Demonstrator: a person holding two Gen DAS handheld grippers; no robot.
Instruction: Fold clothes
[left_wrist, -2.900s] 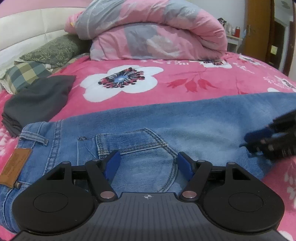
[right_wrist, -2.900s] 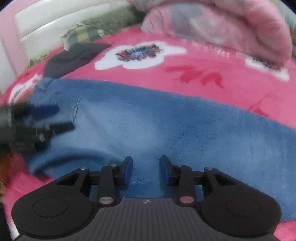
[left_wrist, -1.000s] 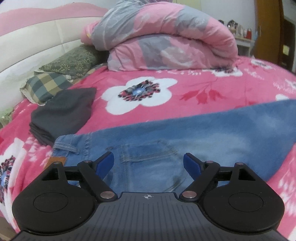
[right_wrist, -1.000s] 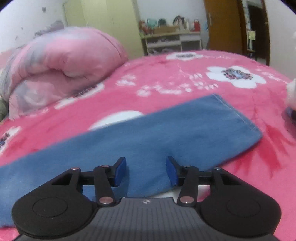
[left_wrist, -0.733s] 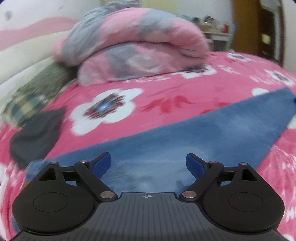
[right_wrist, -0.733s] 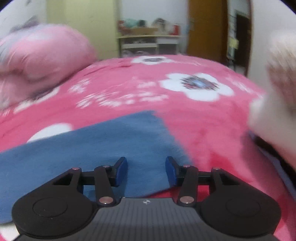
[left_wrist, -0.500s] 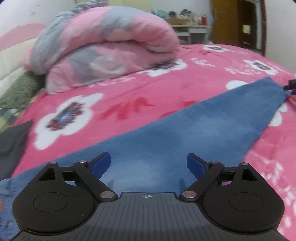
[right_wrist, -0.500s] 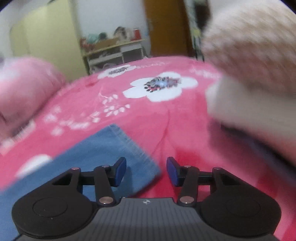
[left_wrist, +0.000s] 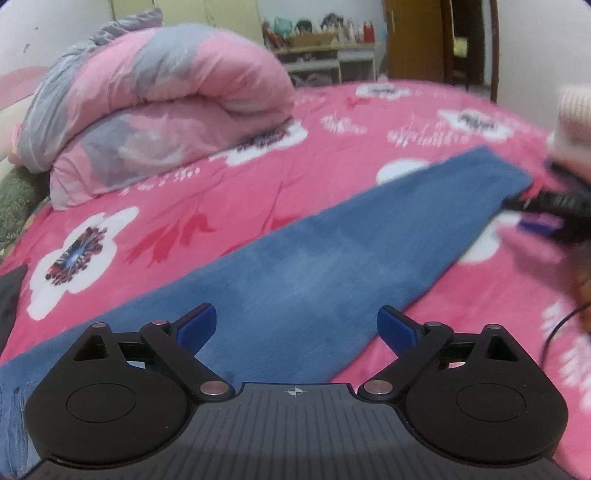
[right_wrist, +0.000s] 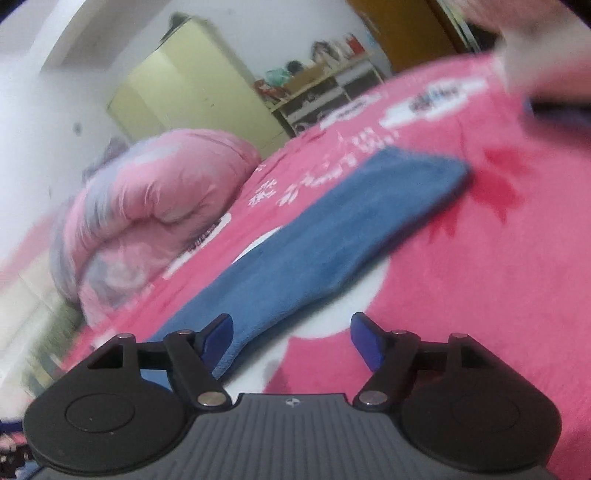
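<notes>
Blue jeans (left_wrist: 332, 266) lie flat on the pink flowered bedspread (left_wrist: 229, 192), one leg stretching up to the right toward its hem. My left gripper (left_wrist: 295, 326) hovers over the middle of that leg, jaws wide and still opening, nothing between the pads. At the right edge of the left wrist view my right gripper (left_wrist: 532, 210) shows blurred beside the hem. In the tilted right wrist view the same leg (right_wrist: 332, 236) runs up to the right. My right gripper (right_wrist: 291, 332) is opening; the leg's lower edge sits by its left finger, not pinched.
A rolled pink and grey duvet (left_wrist: 155, 110) lies at the back of the bed. A cream sleeve (left_wrist: 574, 110) shows at the right edge. Beyond the bed stand a cluttered shelf (left_wrist: 317, 40), a wooden door (left_wrist: 413, 40) and a yellow wardrobe (right_wrist: 192, 85).
The left view has swept right along the jeans from the pocket area to the leg, jaws spreading wider. The right view rolled and swung back from the bare bedspread onto the leg; its jaws widened.
</notes>
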